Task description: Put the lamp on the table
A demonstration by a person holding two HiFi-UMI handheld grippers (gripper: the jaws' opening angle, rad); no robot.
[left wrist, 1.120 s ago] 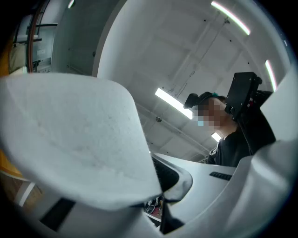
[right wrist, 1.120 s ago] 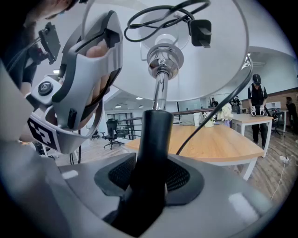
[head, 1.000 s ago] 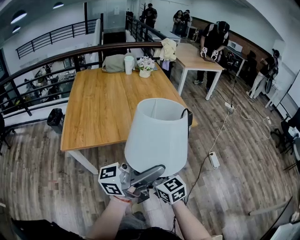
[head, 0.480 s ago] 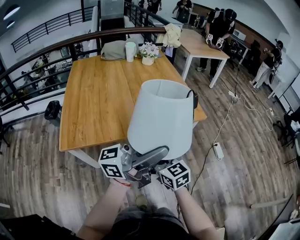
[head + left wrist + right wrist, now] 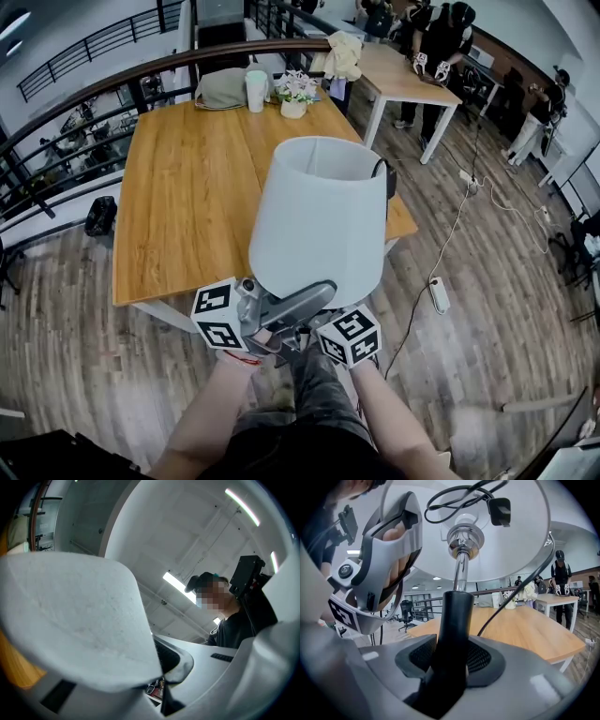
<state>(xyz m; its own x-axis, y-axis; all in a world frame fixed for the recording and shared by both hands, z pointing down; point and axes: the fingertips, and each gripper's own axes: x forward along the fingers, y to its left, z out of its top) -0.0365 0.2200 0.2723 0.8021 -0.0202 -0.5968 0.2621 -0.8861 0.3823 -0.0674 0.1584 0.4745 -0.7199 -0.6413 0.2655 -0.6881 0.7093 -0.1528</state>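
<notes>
Right hand-held gripper clamps the lamp by its stem, left hand-held gripper closing on its shade; aloft, not yet on the desk.

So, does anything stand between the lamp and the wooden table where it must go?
Nothing visible does. The lamp is held at the near right corner of the table, and the wood there is bare. The cup, flower pot and bag stand at the far edge.

The lamp hides its own base beneath its shade
</notes>
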